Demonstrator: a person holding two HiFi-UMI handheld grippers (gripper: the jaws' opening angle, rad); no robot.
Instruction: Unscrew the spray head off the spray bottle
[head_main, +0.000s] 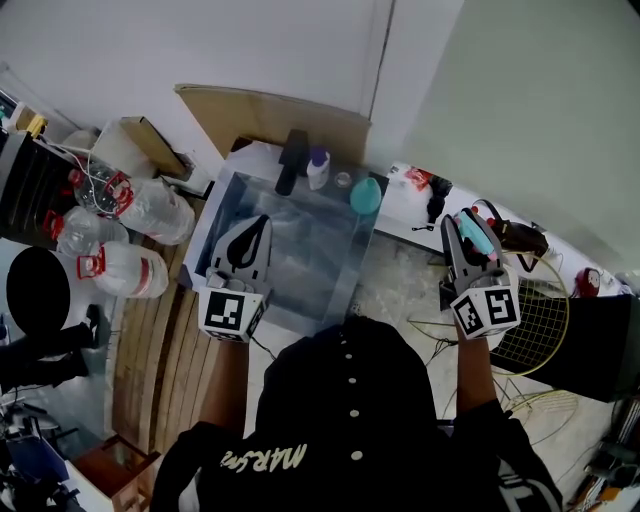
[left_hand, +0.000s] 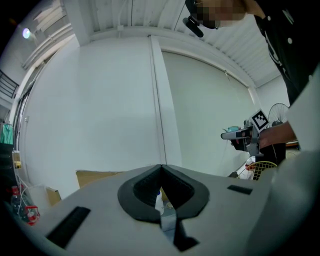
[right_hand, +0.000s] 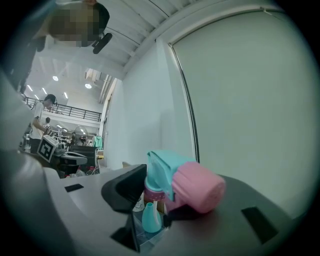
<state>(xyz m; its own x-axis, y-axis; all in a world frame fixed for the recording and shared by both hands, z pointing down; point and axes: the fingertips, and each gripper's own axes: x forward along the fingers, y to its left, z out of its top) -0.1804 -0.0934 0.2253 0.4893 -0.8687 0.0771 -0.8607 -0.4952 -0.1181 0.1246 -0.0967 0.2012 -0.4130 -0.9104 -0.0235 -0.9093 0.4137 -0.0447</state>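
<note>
Person's black top (head_main: 345, 420) fills the near edge of head view, both arms out front. R gripper (head_main: 467, 226) is approx half open, jaws clamped on the teal/pink spray head (right_hand: 192, 189), held level and off its bottle. L gripper (head_main: 260, 222) has jaws fully together w/ nothing between them, over the clear box (head_main: 356, 268). Teal bottle (head_main: 365, 194), neck bare, stands upright by the box's far right corner, well apart from both grippers.
</note>
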